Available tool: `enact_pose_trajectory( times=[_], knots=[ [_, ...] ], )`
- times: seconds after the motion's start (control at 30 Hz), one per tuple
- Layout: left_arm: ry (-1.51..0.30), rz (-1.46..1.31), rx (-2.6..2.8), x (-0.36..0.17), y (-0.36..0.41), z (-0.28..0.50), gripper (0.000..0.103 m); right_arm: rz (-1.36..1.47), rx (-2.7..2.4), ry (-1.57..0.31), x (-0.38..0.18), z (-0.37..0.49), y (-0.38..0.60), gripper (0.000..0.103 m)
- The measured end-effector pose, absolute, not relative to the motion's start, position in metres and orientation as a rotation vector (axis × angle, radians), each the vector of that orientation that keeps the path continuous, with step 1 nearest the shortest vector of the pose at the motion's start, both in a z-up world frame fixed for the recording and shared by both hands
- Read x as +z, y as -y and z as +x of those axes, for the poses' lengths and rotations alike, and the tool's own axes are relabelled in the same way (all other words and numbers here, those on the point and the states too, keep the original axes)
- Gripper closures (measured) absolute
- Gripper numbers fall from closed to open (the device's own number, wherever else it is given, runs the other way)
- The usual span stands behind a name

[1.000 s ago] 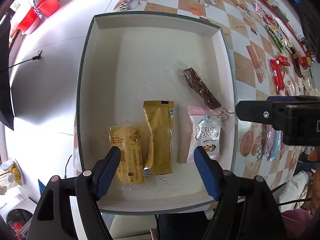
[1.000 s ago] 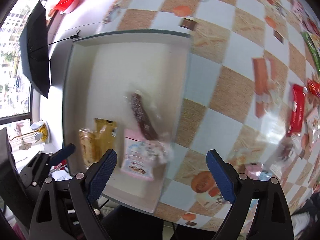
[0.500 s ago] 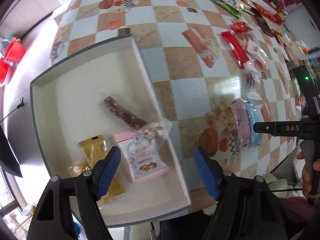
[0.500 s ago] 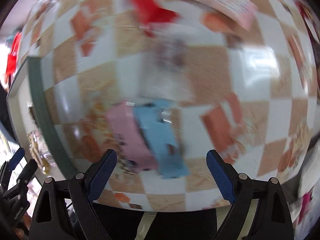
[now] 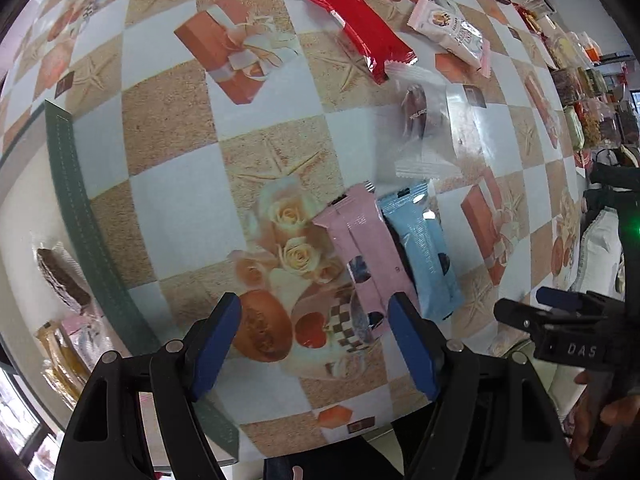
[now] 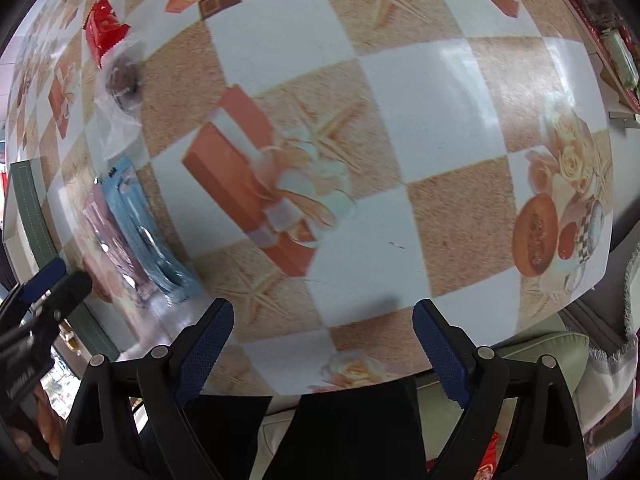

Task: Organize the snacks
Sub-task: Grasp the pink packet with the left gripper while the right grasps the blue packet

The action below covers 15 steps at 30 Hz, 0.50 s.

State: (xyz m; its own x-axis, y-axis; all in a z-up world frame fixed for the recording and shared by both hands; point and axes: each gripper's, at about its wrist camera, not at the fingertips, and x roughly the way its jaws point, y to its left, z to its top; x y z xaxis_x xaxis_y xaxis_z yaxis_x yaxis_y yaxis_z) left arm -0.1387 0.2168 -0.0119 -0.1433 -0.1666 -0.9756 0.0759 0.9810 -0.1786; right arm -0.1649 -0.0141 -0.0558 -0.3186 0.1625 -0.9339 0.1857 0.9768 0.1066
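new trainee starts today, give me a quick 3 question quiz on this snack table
1. True or false: the pink packet and the blue packet lie side by side on the table.
2. Which packet lies closest to the left gripper? A red packet B pink packet C clear packet
3. Fill in: the brown bar lies inside the ____.

Key: 1 true; 2 B; 3 tray

black left gripper (image 5: 314, 340) and right gripper (image 6: 324, 344), blue textured pads, silver screws, white "das" lettering.
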Motion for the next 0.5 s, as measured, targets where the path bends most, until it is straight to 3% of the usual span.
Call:
enact_pose_trajectory(
  times=[0.23,0.37,0.5],
  knots=[
    [-1.691,-0.045,-0.157,-0.026,-0.199,-0.132,0.024,0.245,-0.025,-1.915,-0.06,-0.174,0.044,0.011],
    [-1.638,0.023,-0.119,-0.031,-0.189,-0.123,0.016,0.241,-0.015,-1.925,-0.064,-0.182,0.046,0.011],
    [-1.628,0.036,-0.107,-0.03,-0.202,-0.12,0.015,0.213,0.017,-1.914,-0.065,-0.19,0.023,0.011]
  ],
)
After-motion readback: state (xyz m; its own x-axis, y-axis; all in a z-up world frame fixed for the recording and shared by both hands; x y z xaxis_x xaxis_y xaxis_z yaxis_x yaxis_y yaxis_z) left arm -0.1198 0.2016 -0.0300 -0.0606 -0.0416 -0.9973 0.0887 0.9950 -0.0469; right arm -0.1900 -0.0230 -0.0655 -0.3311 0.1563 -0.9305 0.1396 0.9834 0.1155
